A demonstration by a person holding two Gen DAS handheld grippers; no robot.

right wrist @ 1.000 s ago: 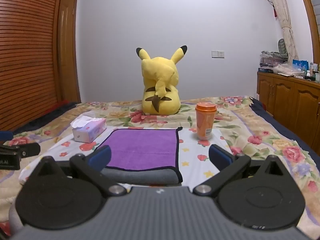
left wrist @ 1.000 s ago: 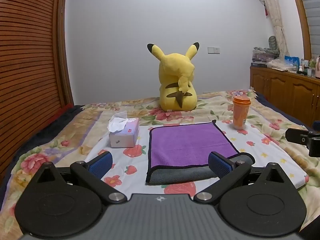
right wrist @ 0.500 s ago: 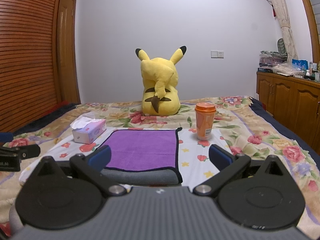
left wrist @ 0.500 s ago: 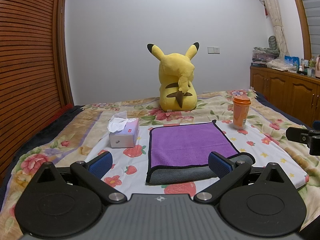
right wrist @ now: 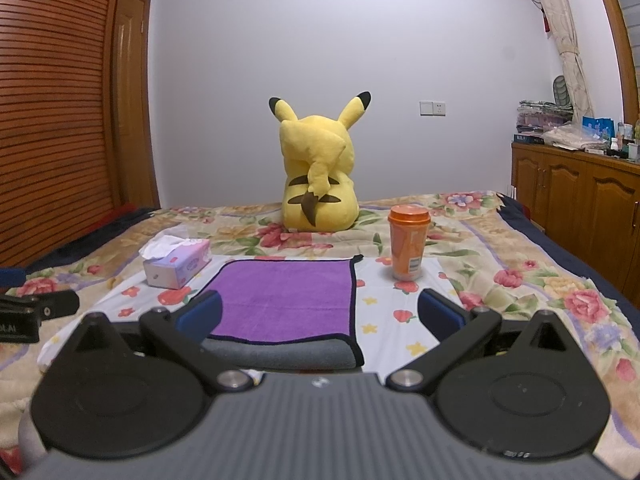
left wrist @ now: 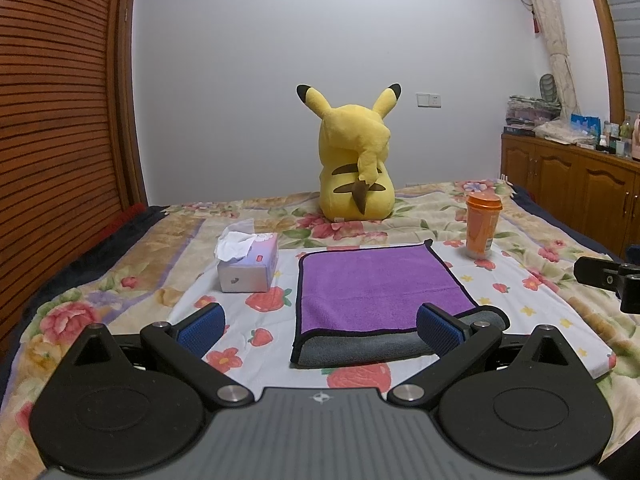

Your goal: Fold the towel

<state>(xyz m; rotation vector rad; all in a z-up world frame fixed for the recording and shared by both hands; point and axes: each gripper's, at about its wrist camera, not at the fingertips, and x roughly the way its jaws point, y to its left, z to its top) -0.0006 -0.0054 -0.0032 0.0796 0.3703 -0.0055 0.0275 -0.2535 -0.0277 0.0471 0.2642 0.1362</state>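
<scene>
A purple towel point(left wrist: 376, 284) with a grey underside and black trim lies folded flat on the flowered bedspread; its grey fold faces me. It also shows in the right wrist view point(right wrist: 288, 300). My left gripper point(left wrist: 320, 330) is open and empty, held just short of the towel's near edge. My right gripper point(right wrist: 320, 316) is open and empty, also just short of the near edge. Each gripper's side shows at the edge of the other's view.
A tissue box point(left wrist: 248, 266) stands left of the towel. An orange cup with a lid point(left wrist: 482, 226) stands at its far right. A yellow plush toy point(left wrist: 354, 164) sits behind. Wooden cabinets point(left wrist: 580, 192) line the right wall.
Both views have shifted very slightly; the towel and the other objects have not moved. Both grippers stay open.
</scene>
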